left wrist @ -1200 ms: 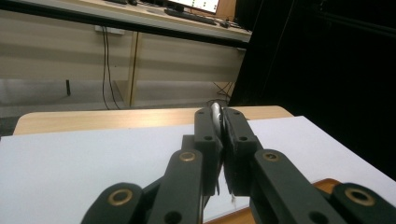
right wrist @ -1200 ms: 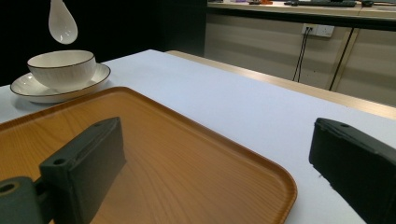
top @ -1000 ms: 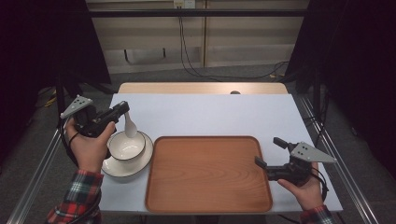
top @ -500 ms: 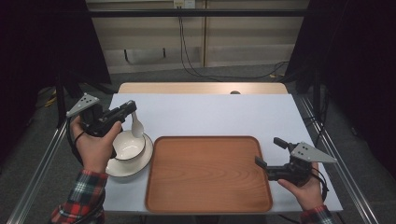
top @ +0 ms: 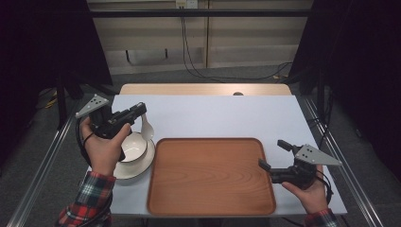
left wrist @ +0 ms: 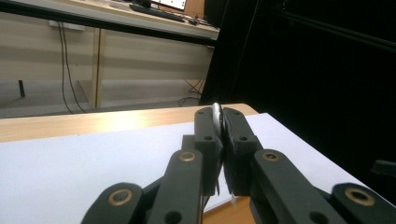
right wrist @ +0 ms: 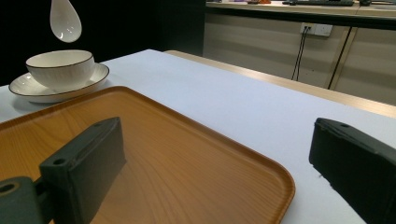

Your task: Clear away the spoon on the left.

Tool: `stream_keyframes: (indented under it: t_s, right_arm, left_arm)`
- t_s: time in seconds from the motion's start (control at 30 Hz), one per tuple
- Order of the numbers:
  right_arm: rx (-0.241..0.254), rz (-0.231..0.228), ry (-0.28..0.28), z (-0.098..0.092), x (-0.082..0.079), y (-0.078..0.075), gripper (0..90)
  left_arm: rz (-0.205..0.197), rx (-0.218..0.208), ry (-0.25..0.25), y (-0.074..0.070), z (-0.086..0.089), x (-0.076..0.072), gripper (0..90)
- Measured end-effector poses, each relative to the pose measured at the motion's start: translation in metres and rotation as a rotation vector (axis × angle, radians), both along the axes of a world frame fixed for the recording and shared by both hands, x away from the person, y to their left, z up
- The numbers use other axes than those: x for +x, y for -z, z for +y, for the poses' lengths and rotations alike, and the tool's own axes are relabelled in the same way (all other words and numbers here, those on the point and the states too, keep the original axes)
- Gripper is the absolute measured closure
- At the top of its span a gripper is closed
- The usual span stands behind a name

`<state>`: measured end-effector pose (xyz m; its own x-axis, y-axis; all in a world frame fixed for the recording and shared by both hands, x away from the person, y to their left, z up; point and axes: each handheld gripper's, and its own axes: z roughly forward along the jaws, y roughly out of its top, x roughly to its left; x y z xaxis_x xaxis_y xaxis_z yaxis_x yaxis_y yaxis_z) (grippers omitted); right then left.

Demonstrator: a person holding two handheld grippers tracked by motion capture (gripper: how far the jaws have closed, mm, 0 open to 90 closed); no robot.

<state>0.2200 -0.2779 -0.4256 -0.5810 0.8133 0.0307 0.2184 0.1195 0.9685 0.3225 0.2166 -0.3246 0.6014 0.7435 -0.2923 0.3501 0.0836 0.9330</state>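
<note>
Spoon, clamped in the left claw, has risen clear above the bowl, probably heading for the tray; right claw waits apart.

From above, we see the left hand covering the near left part of the white ceramic bowl and its white saucer. In the left tool's own view, the black jaws hide most of the white ceramic spoon. In the right tool's view, the spoon's handle runs off the top edge.
</note>
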Motion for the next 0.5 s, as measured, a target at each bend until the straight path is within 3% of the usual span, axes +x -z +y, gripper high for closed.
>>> stream_keyframes:
  t_s: [0.5]
  right_arm:
    - [-0.005, 0.003, 0.002, -0.001, -0.001, 0.0, 3.2]
  left_arm:
    - [0.014, 0.002, 0.035, 0.014, -0.011, -0.003, 85.2]
